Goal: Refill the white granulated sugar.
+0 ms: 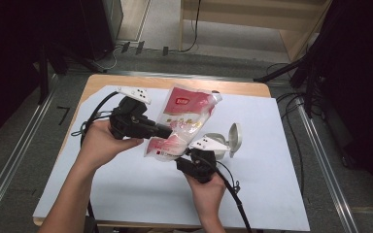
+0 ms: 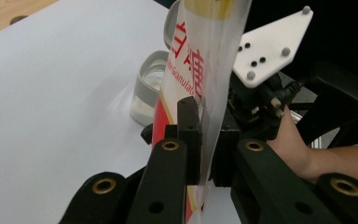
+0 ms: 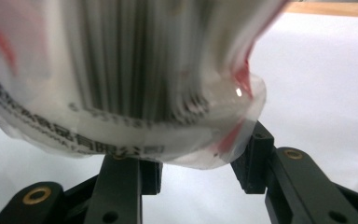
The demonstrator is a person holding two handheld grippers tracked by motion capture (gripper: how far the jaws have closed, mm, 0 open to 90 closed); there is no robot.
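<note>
Plastic pouch, red and white with printed lettering, is held tilted in the air just beside the open white jar. Left gripper pinches the pouch's thin side edge, jaws nearly together. Right gripper sits under its lower end, jaws partly spread and cradling it.

The bag bore red Chinese characters and, below them, the partly hidden word "Granulat" (cut off by the fold) near the top centre; the print near its barcode was too blurred to read
</note>
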